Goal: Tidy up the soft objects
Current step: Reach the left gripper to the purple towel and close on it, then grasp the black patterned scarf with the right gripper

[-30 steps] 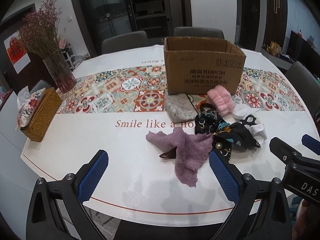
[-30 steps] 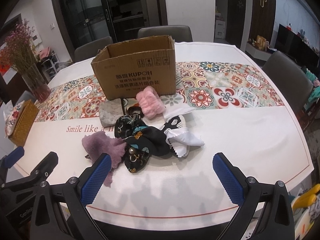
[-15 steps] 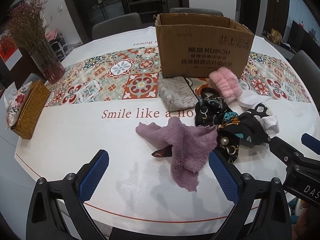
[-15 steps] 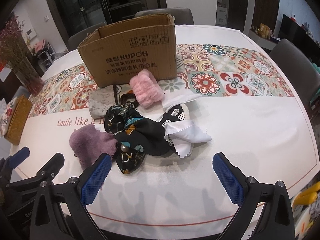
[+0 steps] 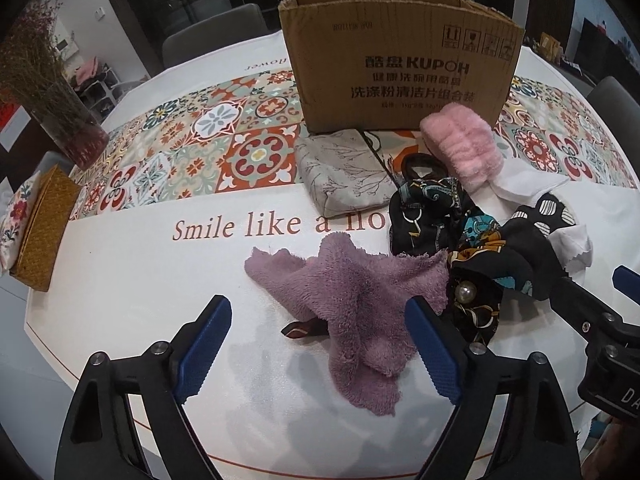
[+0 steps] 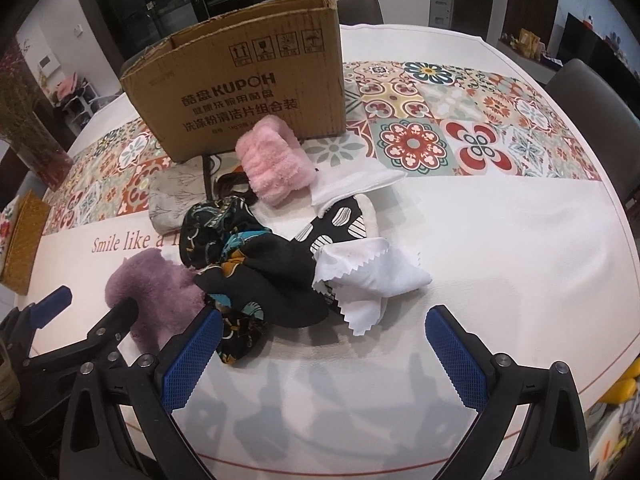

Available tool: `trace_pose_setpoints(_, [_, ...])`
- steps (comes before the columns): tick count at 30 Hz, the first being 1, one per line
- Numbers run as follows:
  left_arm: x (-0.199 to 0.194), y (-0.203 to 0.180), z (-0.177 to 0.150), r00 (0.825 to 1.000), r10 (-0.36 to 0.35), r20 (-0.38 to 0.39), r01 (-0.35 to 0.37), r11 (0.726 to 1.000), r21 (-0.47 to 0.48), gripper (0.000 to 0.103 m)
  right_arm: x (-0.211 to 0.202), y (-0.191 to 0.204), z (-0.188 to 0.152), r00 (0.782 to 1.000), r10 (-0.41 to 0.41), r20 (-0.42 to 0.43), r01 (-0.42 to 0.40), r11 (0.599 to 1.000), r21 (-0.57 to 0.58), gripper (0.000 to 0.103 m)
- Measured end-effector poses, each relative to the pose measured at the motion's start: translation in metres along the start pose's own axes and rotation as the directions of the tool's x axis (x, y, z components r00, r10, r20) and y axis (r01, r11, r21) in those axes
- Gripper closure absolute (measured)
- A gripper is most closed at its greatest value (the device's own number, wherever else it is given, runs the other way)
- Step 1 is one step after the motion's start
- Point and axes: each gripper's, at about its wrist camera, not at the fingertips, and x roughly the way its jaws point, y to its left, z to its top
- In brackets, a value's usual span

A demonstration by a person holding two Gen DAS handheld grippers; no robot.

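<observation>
A pile of soft things lies on the table before an open cardboard box (image 5: 400,60) (image 6: 248,88): a purple towel (image 5: 352,292) (image 6: 156,292), a black patterned scarf (image 5: 472,248) (image 6: 256,268), a pink fluffy cloth (image 5: 460,144) (image 6: 274,164), a grey pouch (image 5: 344,168) (image 6: 172,196), and white cloths (image 6: 368,280) (image 5: 528,184). My left gripper (image 5: 320,348) is open, its jaws on either side of the near end of the purple towel. My right gripper (image 6: 324,356) is open and empty, just before the scarf and white cloth.
A glass vase of dried flowers (image 5: 56,108) and a woven tissue box (image 5: 40,224) stand at the table's left. Chairs (image 6: 592,100) ring the round table (image 6: 500,248). The table's front edge is close below both grippers.
Both grippers have moved forward and down toward the pile. The left now frames the purple towel; the right is nearer the scarf and white cloth. Both stay open.
</observation>
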Motion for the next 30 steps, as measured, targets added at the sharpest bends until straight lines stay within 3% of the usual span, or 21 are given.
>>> trace_pose_setpoints(3, [0.009,-0.001,0.001,1.0,-0.003,-0.015,0.003,1.0,-0.001,0.031,0.007,0.001,0.002,1.0,0.001,-0.014,-0.001,1.0,0.0,0.001])
trace_pose_setpoints(8, [0.021,-0.002,0.003,0.999,-0.011,-0.042,0.011,1.0,-0.007,0.035,0.014,0.003,0.004,1.0,0.001,-0.024,-0.002,1.0,-0.008,0.001])
trace_pose_setpoints(13, [0.026,-0.003,0.003,0.998,-0.017,-0.054,0.017,1.0,-0.005,0.053,0.019,0.002,0.005,0.999,-0.001,-0.036,0.001,1.0,-0.004,0.0])
trace_pose_setpoints(20, [0.03,-0.004,0.002,0.998,-0.02,-0.066,0.02,1.0,0.005,0.062,0.021,0.002,0.003,0.999,-0.005,-0.042,0.005,1.0,0.0,0.0])
trace_pose_setpoints(25, [0.032,-0.004,0.001,0.996,-0.03,-0.081,0.031,1.0,0.005,0.086,0.021,0.002,0.003,0.999,-0.005,-0.041,0.005,1.0,-0.001,0.0])
trace_pose_setpoints(30, [0.034,-0.004,-0.001,0.995,-0.037,-0.091,0.037,0.999,0.008,0.089,0.021,0.002,0.003,0.999,-0.003,-0.042,0.003,1.0,-0.002,0.001])
